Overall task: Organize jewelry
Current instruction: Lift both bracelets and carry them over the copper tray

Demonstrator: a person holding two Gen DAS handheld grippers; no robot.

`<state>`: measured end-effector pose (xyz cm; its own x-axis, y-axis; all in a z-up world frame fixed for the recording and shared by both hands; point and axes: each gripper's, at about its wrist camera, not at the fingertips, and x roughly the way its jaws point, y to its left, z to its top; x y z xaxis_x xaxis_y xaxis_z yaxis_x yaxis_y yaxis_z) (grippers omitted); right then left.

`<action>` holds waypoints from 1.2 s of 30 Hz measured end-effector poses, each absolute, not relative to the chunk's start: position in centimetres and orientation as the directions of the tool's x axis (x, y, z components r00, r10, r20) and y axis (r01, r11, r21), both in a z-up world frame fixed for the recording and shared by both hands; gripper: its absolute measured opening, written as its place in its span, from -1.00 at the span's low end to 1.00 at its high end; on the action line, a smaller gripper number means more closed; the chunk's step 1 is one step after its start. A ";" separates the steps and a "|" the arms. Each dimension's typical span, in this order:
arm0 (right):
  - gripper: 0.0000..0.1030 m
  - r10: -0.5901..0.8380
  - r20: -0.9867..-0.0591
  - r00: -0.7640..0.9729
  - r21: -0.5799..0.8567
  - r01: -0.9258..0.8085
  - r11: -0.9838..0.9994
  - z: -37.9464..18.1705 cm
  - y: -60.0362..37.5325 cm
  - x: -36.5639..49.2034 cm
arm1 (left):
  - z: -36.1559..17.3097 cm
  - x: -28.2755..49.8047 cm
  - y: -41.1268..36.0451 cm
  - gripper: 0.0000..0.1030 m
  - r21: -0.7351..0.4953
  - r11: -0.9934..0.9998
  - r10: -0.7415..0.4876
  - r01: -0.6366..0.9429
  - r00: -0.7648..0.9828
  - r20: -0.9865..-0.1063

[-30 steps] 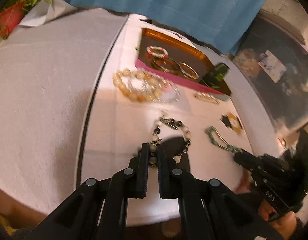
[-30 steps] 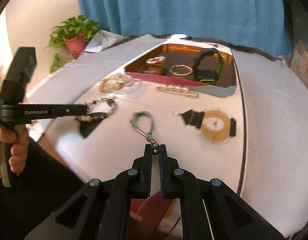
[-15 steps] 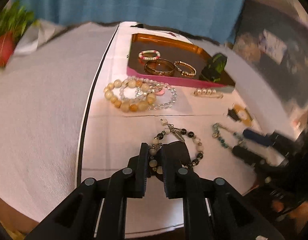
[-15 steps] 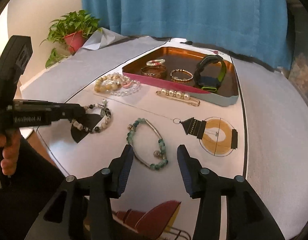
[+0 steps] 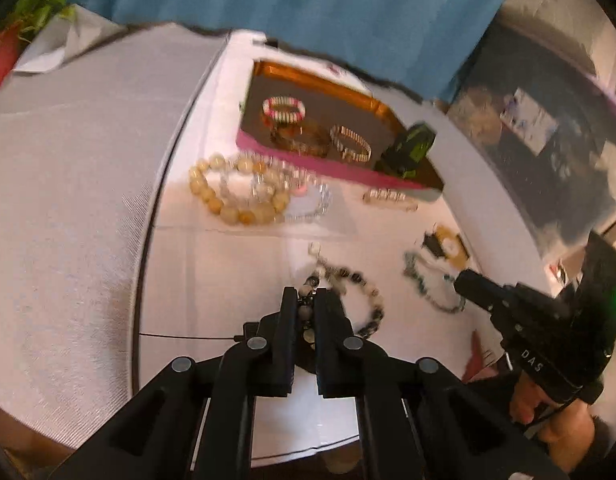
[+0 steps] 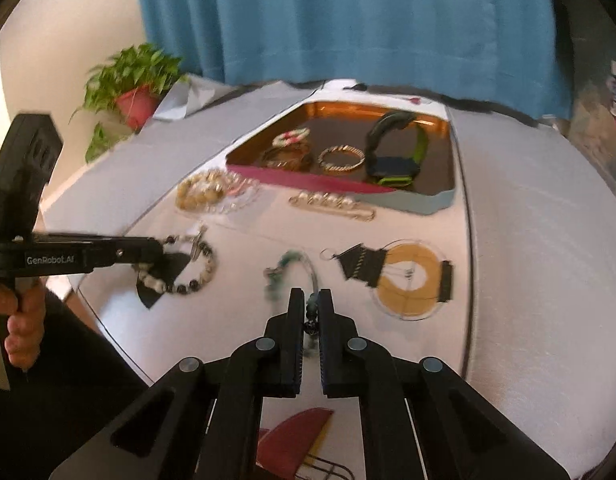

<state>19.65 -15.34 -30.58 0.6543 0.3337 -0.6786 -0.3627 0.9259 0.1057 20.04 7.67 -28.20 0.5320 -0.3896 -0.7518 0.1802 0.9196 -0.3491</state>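
A bracelet of black and white beads (image 5: 374, 304) lies on the white mat, and my left gripper (image 5: 306, 300) has its jaws closing tight on the near side of it. The right wrist view shows the same bracelet (image 6: 203, 272) at the tip of the left gripper (image 6: 159, 250). A green bead bracelet (image 6: 273, 276) with a silver bar lies mid-mat. My right gripper (image 6: 312, 300) has its jaws closing tight on that bracelet's near end. A tray (image 6: 299, 178) with a pink front wall stands at the back, holding several bracelets and a green-black band (image 6: 392, 152).
In front of the tray lie a yellow bead bracelet (image 5: 227, 204), a clear bead bracelet (image 5: 312, 204) and a pearl pin (image 6: 332, 202). A black and yellow printed figure (image 6: 408, 276) marks the mat's right side. A potted plant (image 6: 133, 88) stands far left, with a blue curtain behind.
Half a second ago the right jaws stood wide over the green bracelet; now they are shut on its near end. The left jaws eased slightly and pinched the bead bracelet again.
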 end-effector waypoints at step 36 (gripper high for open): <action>-0.87 0.288 -0.507 0.813 0.066 -0.296 0.953 -10.9 -12.7 9.6 | -10.0 11.1 3.1 -0.90 -0.235 0.907 -0.421 0.350 0.756 -0.501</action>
